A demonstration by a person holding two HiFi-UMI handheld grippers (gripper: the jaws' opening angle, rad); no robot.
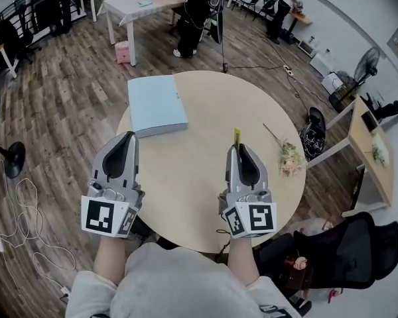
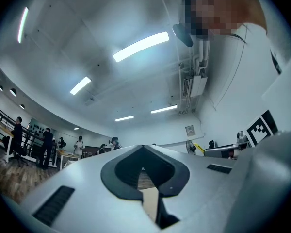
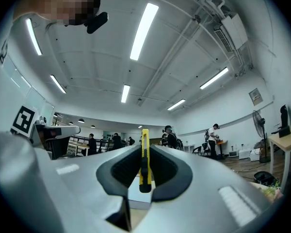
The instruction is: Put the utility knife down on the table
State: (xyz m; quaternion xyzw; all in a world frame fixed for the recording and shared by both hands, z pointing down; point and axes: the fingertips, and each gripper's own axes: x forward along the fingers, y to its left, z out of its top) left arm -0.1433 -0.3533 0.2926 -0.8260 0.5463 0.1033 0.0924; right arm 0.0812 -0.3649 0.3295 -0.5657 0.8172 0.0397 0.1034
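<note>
The utility knife (image 3: 144,159), a slim yellow one, is pinched between the pads of the right gripper (image 1: 240,150). Its end pokes out past the jaw tips, and it is held off the round table (image 1: 205,111). The left gripper (image 1: 127,138) is level with the right one and well off to its side, its jaws together with nothing in them. A pale blue book (image 1: 156,103) lies just ahead of the left gripper. A small bunch of flowers (image 1: 290,158) lies to the right of the right gripper.
</note>
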